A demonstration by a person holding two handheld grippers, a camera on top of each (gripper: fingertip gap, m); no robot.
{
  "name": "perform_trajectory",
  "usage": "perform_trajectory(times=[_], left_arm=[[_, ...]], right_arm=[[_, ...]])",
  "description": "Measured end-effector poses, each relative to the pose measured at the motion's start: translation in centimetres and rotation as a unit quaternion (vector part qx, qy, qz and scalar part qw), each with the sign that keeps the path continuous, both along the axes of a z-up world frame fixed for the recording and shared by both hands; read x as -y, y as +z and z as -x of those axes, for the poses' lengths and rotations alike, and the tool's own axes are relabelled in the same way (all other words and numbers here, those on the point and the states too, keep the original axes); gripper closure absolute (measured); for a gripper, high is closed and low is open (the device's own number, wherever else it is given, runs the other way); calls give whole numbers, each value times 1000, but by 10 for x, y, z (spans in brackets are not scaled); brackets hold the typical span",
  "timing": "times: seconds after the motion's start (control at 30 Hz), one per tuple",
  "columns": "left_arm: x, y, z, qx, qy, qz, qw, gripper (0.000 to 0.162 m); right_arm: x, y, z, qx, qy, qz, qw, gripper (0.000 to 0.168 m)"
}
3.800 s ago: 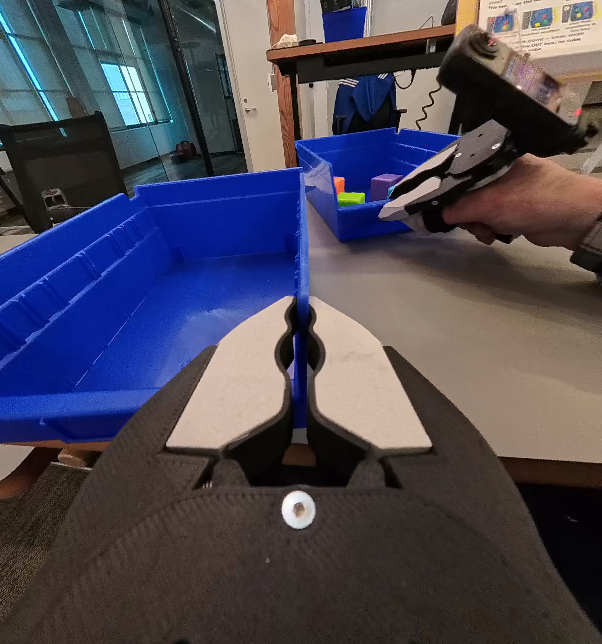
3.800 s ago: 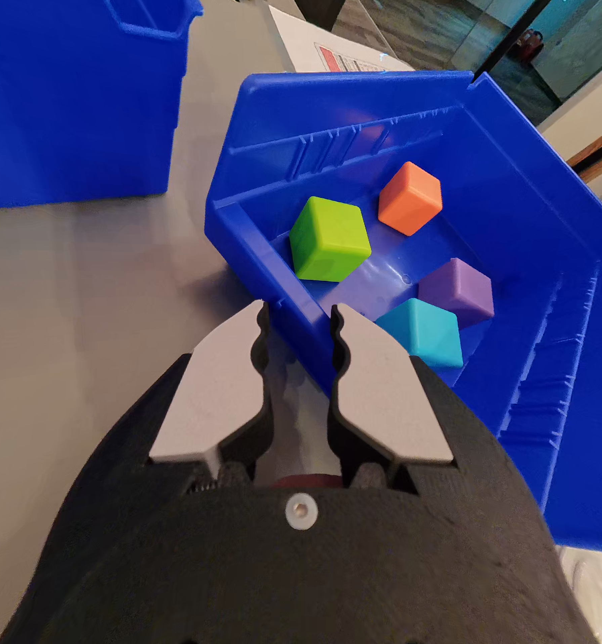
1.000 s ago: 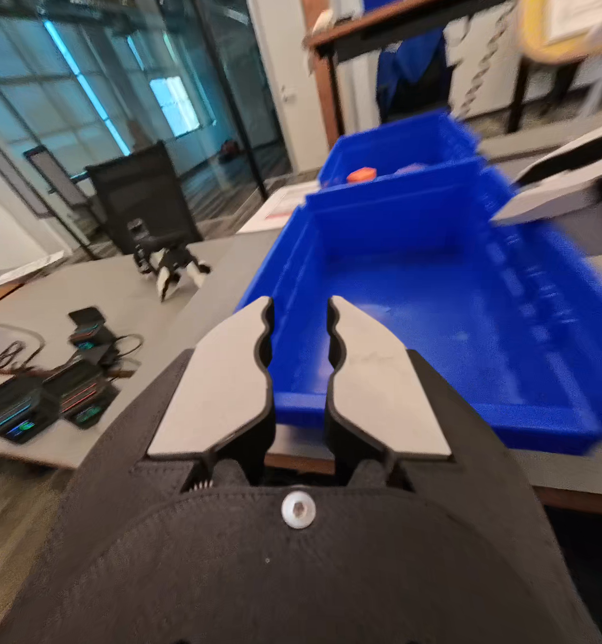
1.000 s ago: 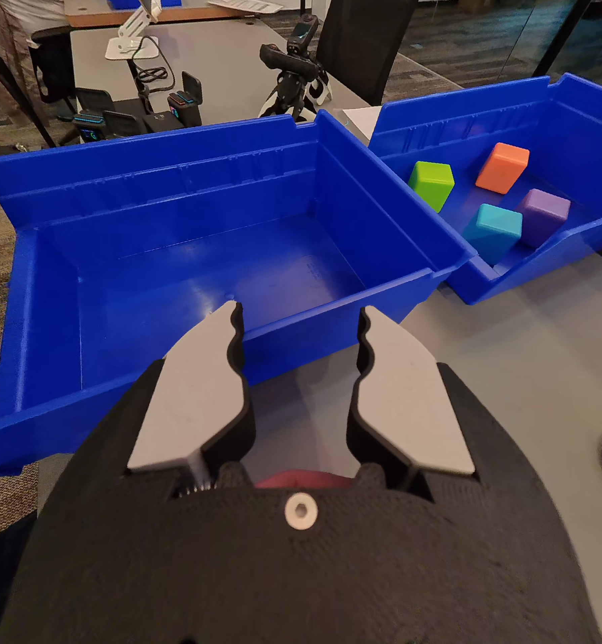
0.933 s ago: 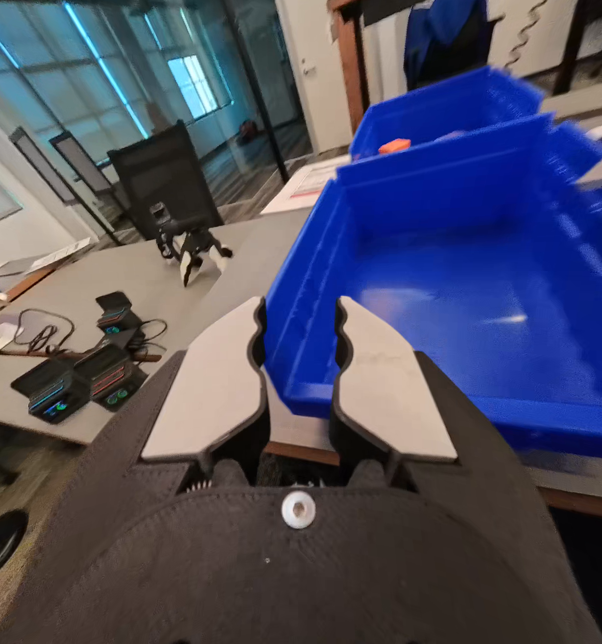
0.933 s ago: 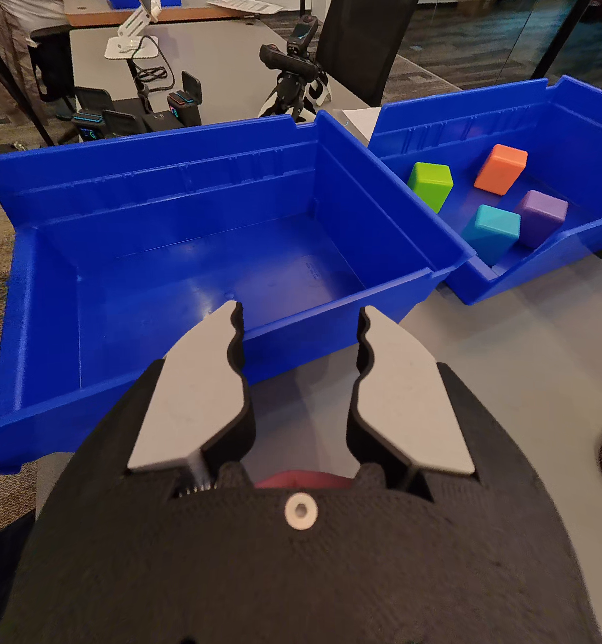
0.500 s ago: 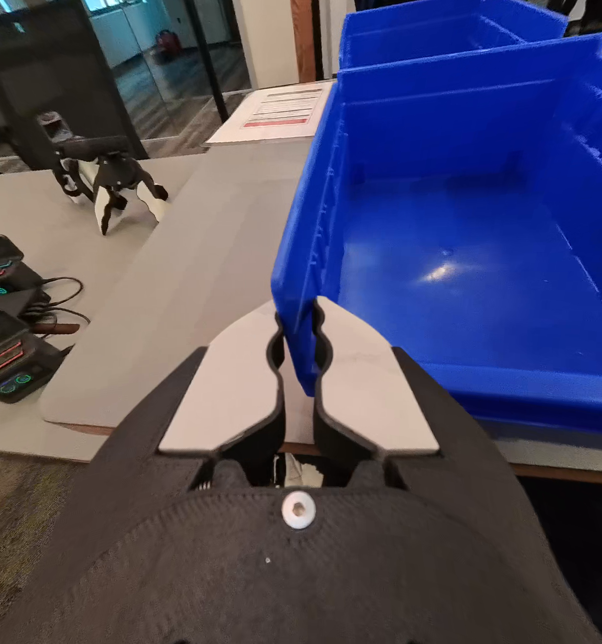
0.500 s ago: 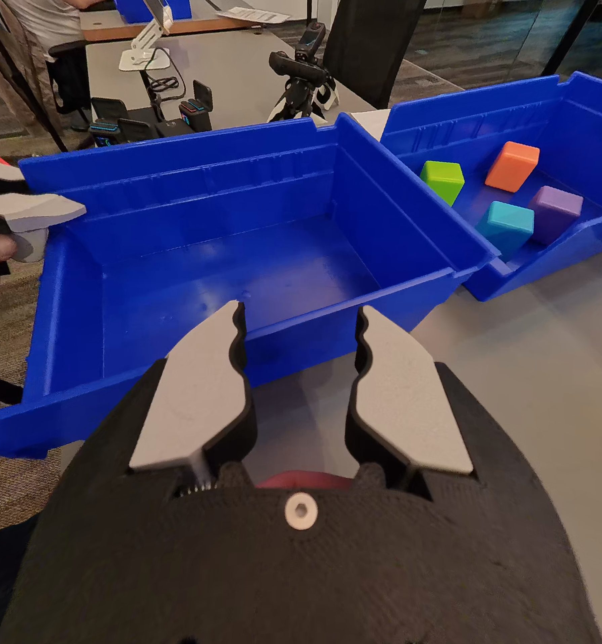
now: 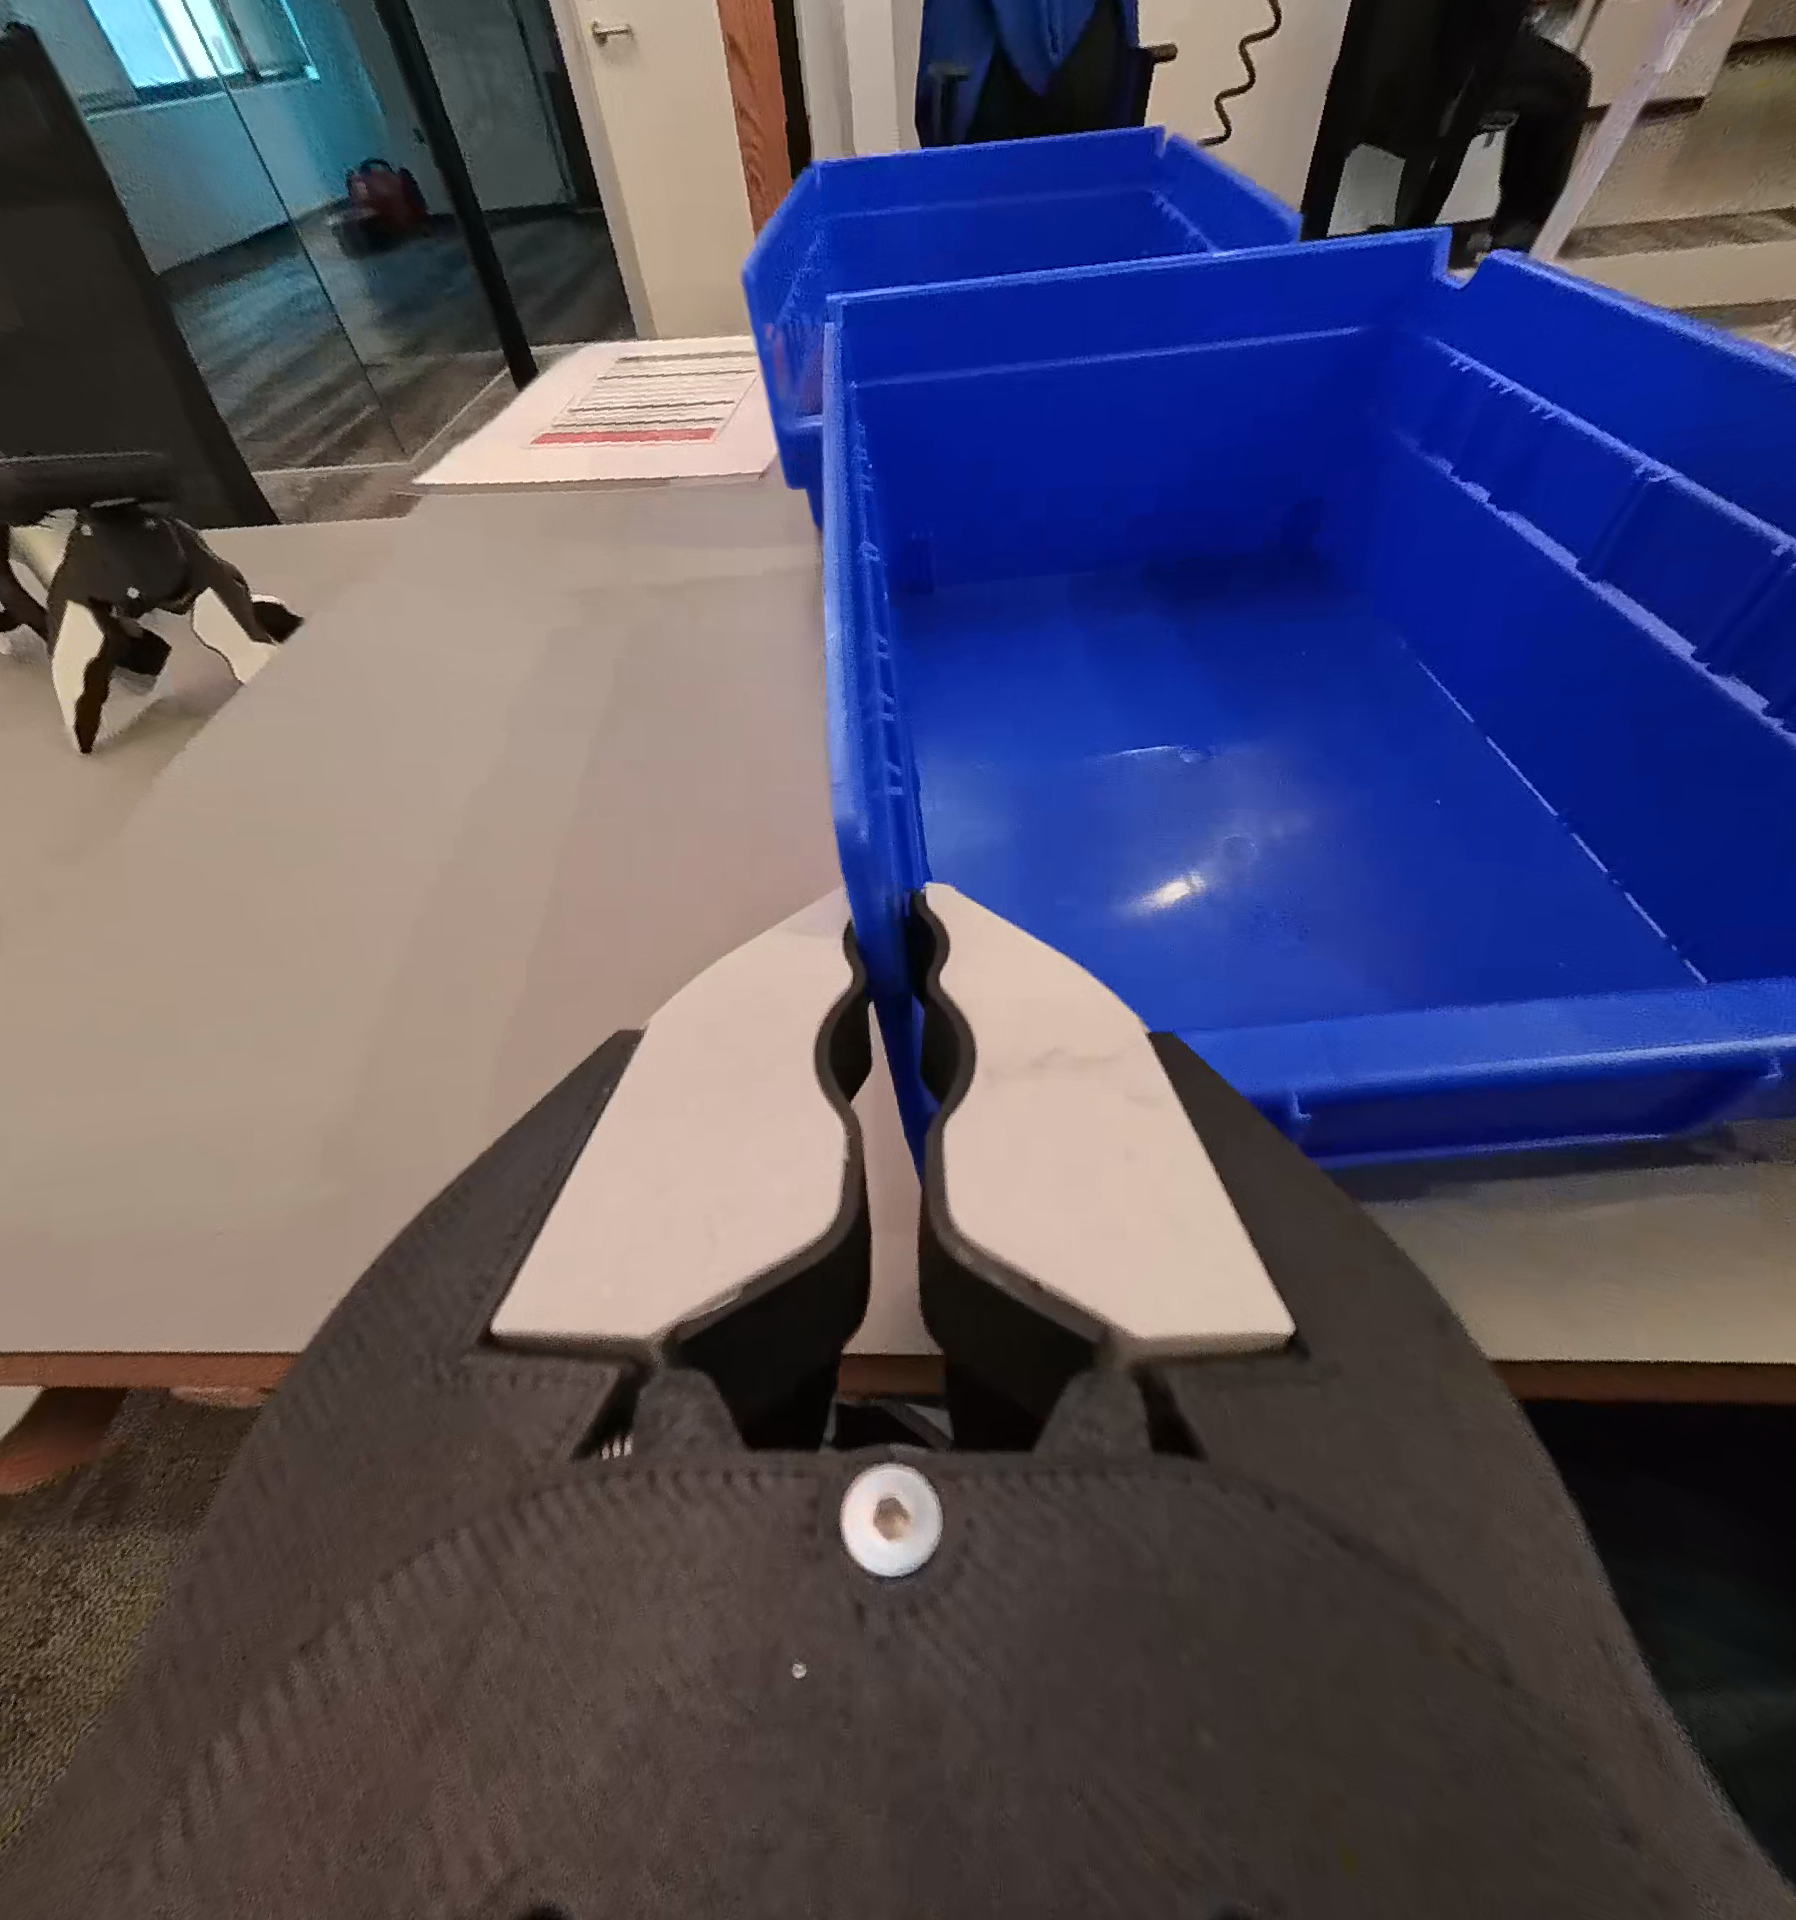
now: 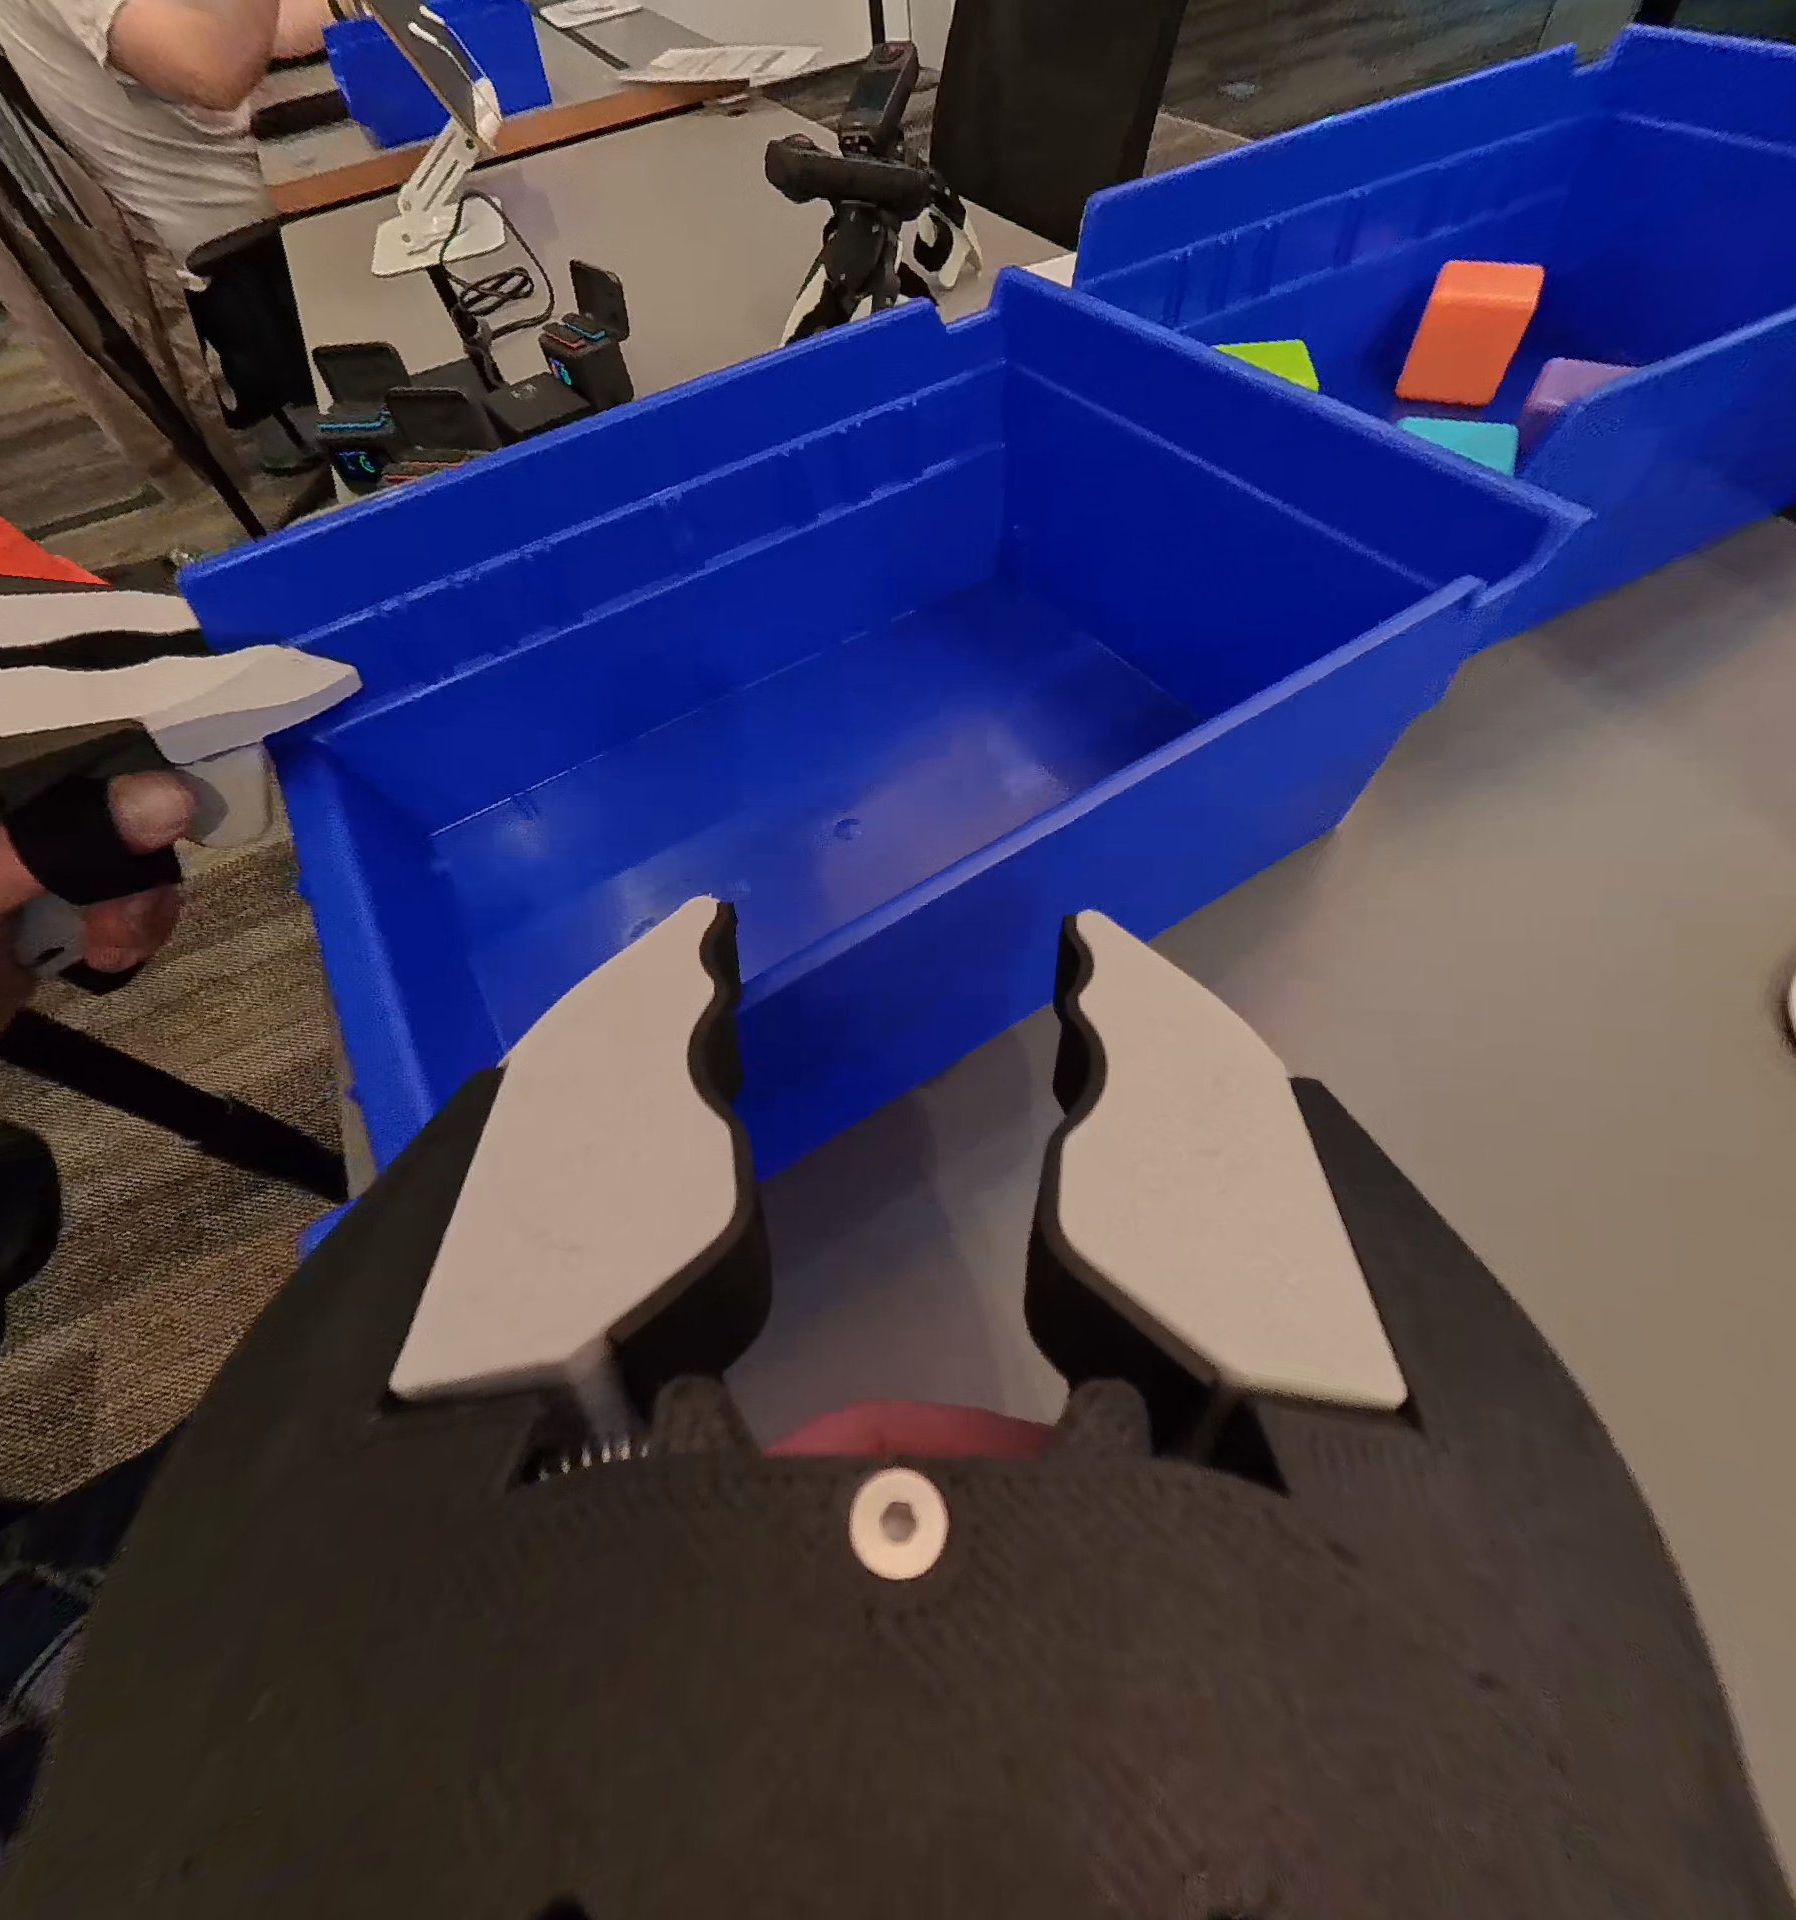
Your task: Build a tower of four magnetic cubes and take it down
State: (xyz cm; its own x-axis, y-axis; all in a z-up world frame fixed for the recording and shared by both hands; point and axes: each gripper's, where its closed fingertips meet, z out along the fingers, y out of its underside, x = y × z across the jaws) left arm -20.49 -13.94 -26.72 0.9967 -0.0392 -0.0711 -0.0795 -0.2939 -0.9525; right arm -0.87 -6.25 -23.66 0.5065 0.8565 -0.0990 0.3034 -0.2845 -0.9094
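L gripper (image 9: 889, 925) is pinching the near blue plastic bin's (image 9: 1289, 790) side wall; R gripper (image 10: 894, 935) is gaping, holding nothing. 4 smooth cubes – green (image 10: 1273, 364), orange (image 10: 1465, 330), purple (image 10: 1559, 395), teal (image 10: 1460, 442) – are lying in the 2nd bin (image 10: 1704, 208) beyond it.

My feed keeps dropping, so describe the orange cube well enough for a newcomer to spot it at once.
Two blue bins share the grey table; take the far bin, not the empty near bin. Among its four cubes, the orange cube is the only one tilted up on edge, rising above the others.
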Motion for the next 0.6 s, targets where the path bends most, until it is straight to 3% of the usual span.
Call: perform_trajectory(times=[0.47, 0.6], left_arm=[[-1, 0, -62, -9, -5, -5, 1000, 157], [-2, 0, -89, -24, -21, -7, 999, 157]], right_arm=[[45, 2, -64, -20, -29, -7, 999, 110], [56, -10, -75, 2, -32, -10, 999, 110]])
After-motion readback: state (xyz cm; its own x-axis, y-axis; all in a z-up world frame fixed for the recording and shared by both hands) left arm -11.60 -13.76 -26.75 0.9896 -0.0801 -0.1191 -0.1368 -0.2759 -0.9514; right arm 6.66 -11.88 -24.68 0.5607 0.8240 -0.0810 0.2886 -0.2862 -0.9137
